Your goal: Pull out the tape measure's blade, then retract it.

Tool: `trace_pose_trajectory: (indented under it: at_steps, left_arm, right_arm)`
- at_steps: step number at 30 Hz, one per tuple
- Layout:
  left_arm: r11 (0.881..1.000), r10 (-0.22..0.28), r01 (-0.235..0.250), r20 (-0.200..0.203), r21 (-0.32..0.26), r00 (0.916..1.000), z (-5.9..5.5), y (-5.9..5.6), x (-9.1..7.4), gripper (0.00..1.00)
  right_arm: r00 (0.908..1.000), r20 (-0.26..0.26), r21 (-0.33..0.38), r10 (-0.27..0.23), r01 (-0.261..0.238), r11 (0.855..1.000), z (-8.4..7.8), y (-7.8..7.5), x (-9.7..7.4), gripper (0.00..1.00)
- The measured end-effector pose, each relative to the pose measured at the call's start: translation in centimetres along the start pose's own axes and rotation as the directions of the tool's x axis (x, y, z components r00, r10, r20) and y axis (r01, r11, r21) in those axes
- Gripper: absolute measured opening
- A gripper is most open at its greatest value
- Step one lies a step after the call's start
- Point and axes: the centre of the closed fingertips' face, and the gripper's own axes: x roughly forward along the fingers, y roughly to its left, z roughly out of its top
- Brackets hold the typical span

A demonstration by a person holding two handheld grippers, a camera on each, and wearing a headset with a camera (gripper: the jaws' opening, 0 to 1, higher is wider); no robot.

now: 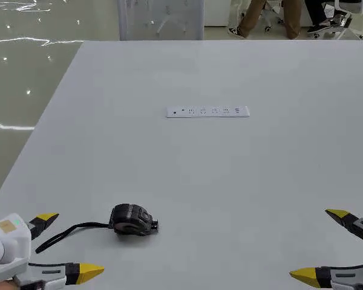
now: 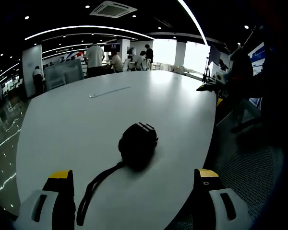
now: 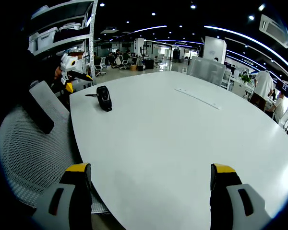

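Currently the tape measure lies on the white table near its front-left edge, strap trailing left; left gripper just beside it, jaws wide, empty; right gripper well apart, likewise; both bodies cropped.

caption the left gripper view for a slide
Open left gripper faces a rounded black tape measure on a white table
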Motion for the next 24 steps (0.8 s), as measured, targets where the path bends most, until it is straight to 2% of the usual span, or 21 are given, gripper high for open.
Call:
trace_pose_trajectory:
  at_steps: [3, 7, 8, 10, 12, 13, 14, 16, 18, 22, 23, 24]
  left_arm:
    - [0.999, -0.013, 0.014, -0.015, 0.041, 0.9998, 0.9, 0.5, 0.5, 1.0]
    - [0.988, -0.09, 0.097, -0.06, 0.123, 0.9941, 2.1, 0.2, 1.6, 1.0]
    - [0.98, -0.126, 0.138, -0.093, 0.146, 0.9877, 1.9, -0.2, 2.0, 0.99]
    - [0.962, -0.134, 0.163, -0.143, 0.219, 0.9807, 2.2, -0.3, 2.6, 0.96]
    - [0.954, -0.17, 0.201, -0.151, 0.222, 0.9738, 2.8, -0.8, 3.4, 0.95]
    - [0.952, -0.171, 0.204, -0.154, 0.229, 0.9732, 2.9, -0.8, 3.5, 0.95]
    - [0.943, -0.176, 0.215, -0.168, 0.252, 0.9699, 3.1, -0.8, 3.9, 0.95]
    - [0.928, -0.204, 0.254, -0.201, 0.272, 0.9581, 3.2, -1.1, 4.5, 0.92]
    - [0.909, -0.215, 0.28, -0.23, 0.307, 0.9491, 3.1, -0.9, 5.1, 0.92]
    - [0.885, -0.234, 0.319, -0.268, 0.34, 0.9345, 3.1, -1.2, 6.2, 0.91]
    - [0.87, -0.236, 0.335, -0.29, 0.362, 0.9274, 3.0, -1.2, 6.5, 0.91]
    - [0.861, -0.236, 0.344, -0.305, 0.375, 0.9226, 2.8, -1.2, 6.7, 0.91]
  right_arm:
    - [0.9998, 0.0, -0.022, 0.018, -0.018, 1.0, 0.8, 0.1, 0.7, 1.0]
    - [0.9985, 0.026, -0.018, 0.049, -0.049, 0.999, 2.6, 0.3, 2.0, 1.0]
    - [0.9981, 0.027, -0.029, 0.056, -0.055, 0.998, 2.8, 0.3, 2.5, 1.0]
    - [0.9961, 0.03, -0.043, 0.083, -0.082, 0.996, 3.4, 0.8, 3.4, 1.0]
    - [0.9943, 0.025, -0.058, 0.103, -0.102, 0.993, 3.9, 1.1, 4.3, 1.0]
    - [0.9939, 0.025, -0.062, 0.108, -0.106, 0.992, 4.0, 1.2, 4.5, 1.0]
    - [0.9926, 0.026, -0.073, 0.119, -0.117, 0.991, 4.4, 1.5, 4.9, 1.0]
    - [0.9902, 0.029, -0.088, 0.137, -0.134, 0.987, 5.0, 1.9, 5.6, 1.0]
    - [0.9871, 0.027, -0.106, 0.158, -0.154, 0.982, 5.4, 2.4, 6.4, 1.0]
    - [0.9807, 0.017, -0.142, 0.195, -0.19, 0.971, 5.7, 3.3, 7.6, 1.0]
    - [0.9751, 0.015, -0.155, 0.221, -0.217, 0.964, 5.8, 3.8, 7.9, 1.0]
    - [0.9722, 0.014, -0.161, 0.234, -0.228, 0.96, 5.8, 4.1, 8.2, 1.0]
